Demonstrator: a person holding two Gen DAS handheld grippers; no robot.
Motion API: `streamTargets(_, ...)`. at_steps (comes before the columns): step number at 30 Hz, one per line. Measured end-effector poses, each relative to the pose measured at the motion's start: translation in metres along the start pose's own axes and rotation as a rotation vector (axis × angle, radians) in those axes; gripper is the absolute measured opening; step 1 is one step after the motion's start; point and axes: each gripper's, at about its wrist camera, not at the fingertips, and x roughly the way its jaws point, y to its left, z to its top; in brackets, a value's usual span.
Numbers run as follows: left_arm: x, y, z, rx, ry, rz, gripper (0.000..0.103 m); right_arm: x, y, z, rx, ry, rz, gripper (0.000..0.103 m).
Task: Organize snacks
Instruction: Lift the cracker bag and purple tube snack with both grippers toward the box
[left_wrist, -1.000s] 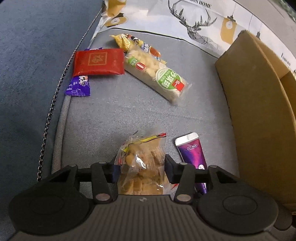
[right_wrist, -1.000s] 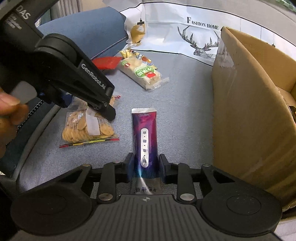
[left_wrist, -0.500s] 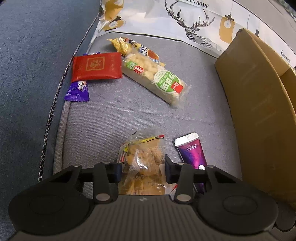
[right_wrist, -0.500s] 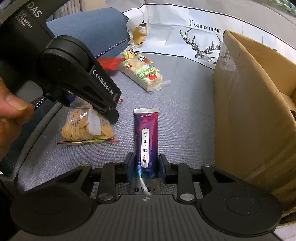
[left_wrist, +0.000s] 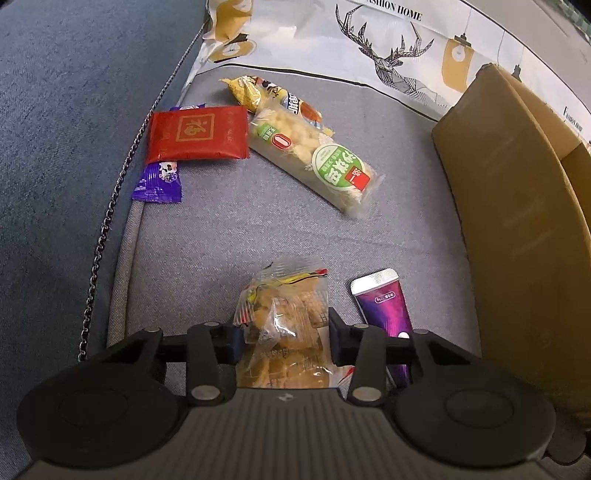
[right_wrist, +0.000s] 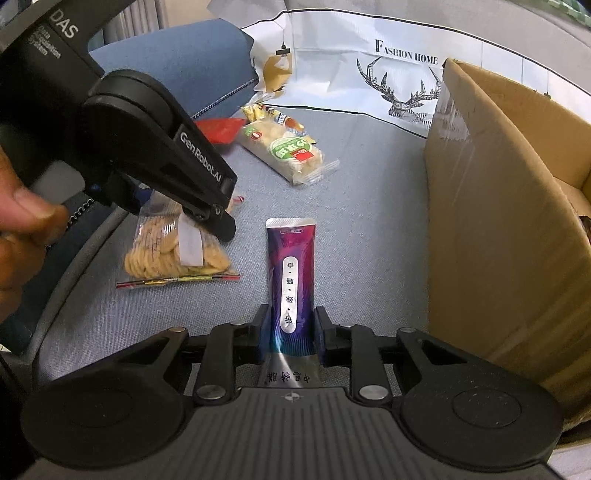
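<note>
My left gripper (left_wrist: 284, 334) is shut on a clear bag of yellow crackers (left_wrist: 282, 325), which it holds lifted off the grey sofa cushion (left_wrist: 229, 236); the bag also shows in the right wrist view (right_wrist: 173, 247) under the left gripper's fingers (right_wrist: 218, 221). My right gripper (right_wrist: 290, 328) is shut on a purple snack stick pack (right_wrist: 291, 273), also in the left wrist view (left_wrist: 384, 310). A cardboard box (right_wrist: 509, 206) stands open at the right.
Further back lie a long green-label cracker pack (left_wrist: 317, 166), a red packet (left_wrist: 195, 134), a small purple wrapper (left_wrist: 159, 181) and a yellow snack bag (left_wrist: 258, 90). A deer-print pillow (left_wrist: 388, 48) lies behind. A chain (left_wrist: 110, 206) runs along the cushion's left edge.
Both grippers have risen slightly with their packs; the cracker bag has lifted and crumpled between the left jaws. The view has shifted a little toward the far snacks.
</note>
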Motion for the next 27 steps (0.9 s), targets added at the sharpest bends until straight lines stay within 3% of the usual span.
streamTargets(18,-0.007,0.001,0.001,-0.001,-0.046,-0.001,0.046,-0.002,0.000,0.001,0.004,-0.021,-0.013,0.025)
streamTargets(27,-0.019,-0.006,0.001,-0.010,-0.107,-0.031,0.046,-0.010,0.002,-0.002,-0.008,-0.041,-0.020,0.025)
